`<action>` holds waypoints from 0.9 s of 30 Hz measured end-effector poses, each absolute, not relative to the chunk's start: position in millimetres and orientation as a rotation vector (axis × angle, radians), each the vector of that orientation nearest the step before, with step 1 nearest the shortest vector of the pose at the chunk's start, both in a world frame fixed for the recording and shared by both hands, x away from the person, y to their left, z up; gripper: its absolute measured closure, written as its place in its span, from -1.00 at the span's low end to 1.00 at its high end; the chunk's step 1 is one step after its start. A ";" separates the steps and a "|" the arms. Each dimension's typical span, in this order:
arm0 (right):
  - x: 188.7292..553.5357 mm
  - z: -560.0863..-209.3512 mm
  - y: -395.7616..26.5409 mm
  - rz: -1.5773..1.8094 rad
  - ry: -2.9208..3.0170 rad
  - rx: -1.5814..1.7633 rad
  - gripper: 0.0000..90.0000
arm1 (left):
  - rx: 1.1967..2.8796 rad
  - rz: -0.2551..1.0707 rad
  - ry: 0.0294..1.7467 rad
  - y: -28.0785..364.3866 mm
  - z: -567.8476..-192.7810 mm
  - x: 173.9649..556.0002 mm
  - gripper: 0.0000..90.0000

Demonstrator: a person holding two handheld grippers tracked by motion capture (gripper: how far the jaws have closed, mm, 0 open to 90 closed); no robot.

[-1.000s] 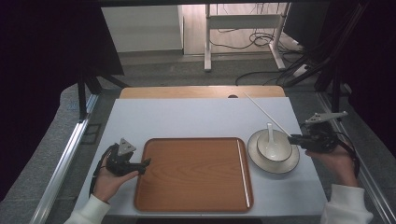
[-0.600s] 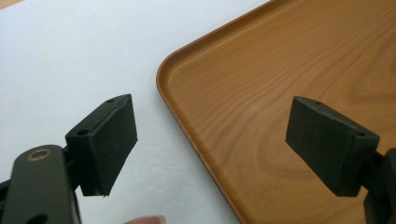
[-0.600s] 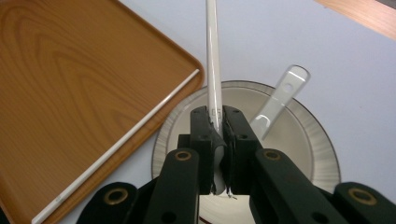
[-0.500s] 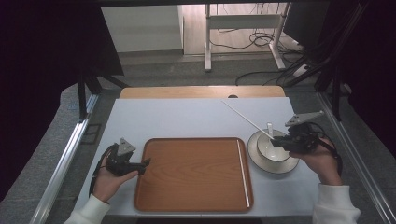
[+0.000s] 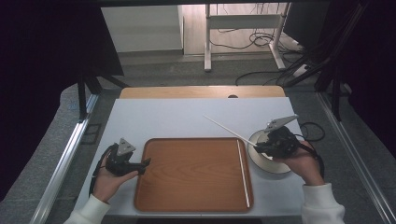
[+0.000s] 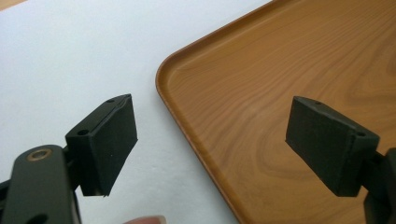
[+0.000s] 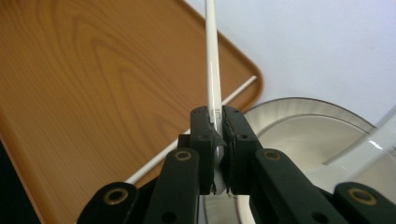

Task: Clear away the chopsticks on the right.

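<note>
In the high view, the right gripper (image 5: pixel 259 145) at centre right held a white chopstick (image 5: pixel 229 130) slanting toward upper left; it looked light, stiff and slippery, best pinched near its thick end. A second chopstick (image 5: pixel 243 172) lay on the wooden tray (image 5: pixel 187 177).

In the left gripper view, the jaws stood apart over the tray's rounded corner (image 6: pixel 161 77).

In the right gripper view, the jaws were clamped on the glossy chopstick (image 7: pixel 212 84) beside a glazed plate (image 7: pixel 299 121).

Probably a lab: white table (image 5: pixel 154 116), metal rails (image 5: pixel 65 158), floor cables (image 5: pixel 261 46).
</note>
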State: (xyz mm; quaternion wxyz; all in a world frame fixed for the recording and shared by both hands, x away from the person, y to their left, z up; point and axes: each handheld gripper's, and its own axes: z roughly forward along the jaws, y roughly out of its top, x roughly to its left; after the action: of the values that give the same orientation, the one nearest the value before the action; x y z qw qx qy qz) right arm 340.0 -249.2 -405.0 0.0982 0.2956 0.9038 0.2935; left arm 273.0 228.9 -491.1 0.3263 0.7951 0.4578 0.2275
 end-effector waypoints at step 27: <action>305.1 -454.5 -175.4 0.707 2.829 0.827 0.85 | 2.071 0.597 1.201 229.9 -489.0 272.1 -0.64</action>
State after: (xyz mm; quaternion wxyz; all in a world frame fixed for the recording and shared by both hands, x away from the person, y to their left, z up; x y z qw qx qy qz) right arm 305.1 -175.4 -454.5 0.0551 0.2725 0.9319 0.2329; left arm 272.1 229.9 -489.0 0.3309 0.7920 0.4595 0.2283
